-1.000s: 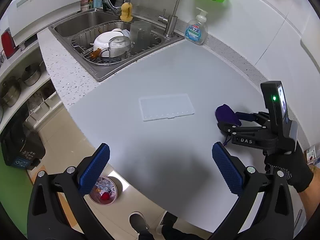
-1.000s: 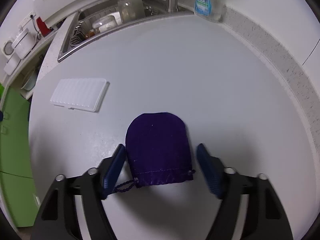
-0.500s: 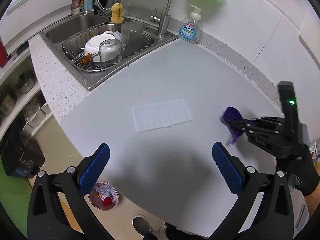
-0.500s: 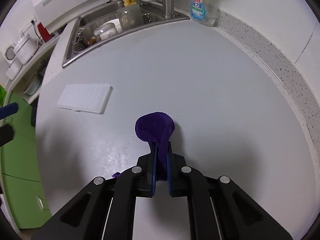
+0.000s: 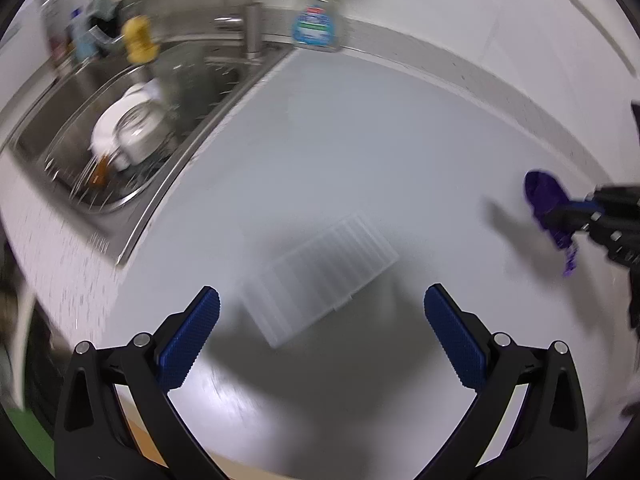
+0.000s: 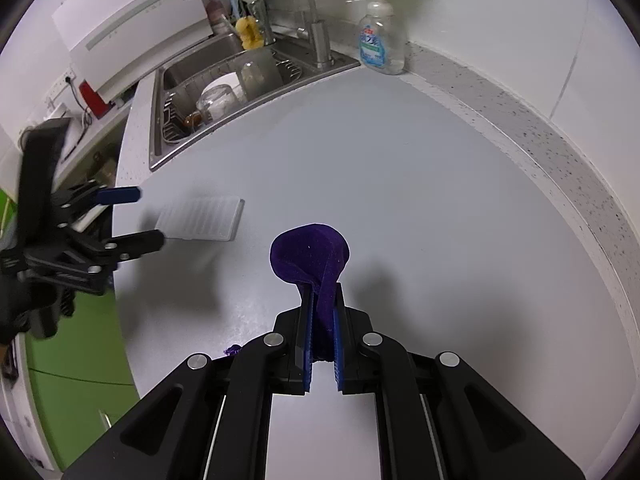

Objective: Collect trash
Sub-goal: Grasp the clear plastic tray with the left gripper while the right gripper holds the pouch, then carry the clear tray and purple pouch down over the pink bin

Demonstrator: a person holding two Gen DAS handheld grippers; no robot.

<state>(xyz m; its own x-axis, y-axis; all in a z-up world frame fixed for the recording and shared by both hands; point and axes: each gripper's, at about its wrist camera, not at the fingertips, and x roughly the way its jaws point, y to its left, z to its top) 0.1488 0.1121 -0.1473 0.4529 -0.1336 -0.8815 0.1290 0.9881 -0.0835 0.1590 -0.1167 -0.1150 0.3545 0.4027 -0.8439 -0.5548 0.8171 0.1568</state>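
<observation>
My right gripper [image 6: 322, 300] is shut on a purple drawstring pouch [image 6: 310, 256] and holds it above the grey counter; it also shows at the right of the left wrist view [image 5: 546, 200]. A white ribbed plastic lid [image 5: 320, 270] lies flat on the counter, just ahead of my left gripper [image 5: 320, 320], which is open and empty, its blue pads either side of the lid's near end. In the right wrist view the lid [image 6: 200, 218] lies at the left, with the left gripper [image 6: 144, 216] beside it.
A steel sink [image 6: 224, 92] with dishes in a rack is at the back left. A soap bottle [image 6: 378, 46] stands by the tap against the wall. The counter's curved front edge [image 6: 120, 280] drops to a green floor.
The right gripper has lifted the pouch higher off the counter. The left gripper has moved forward and down toward the white lid, which is now close between its fingers.
</observation>
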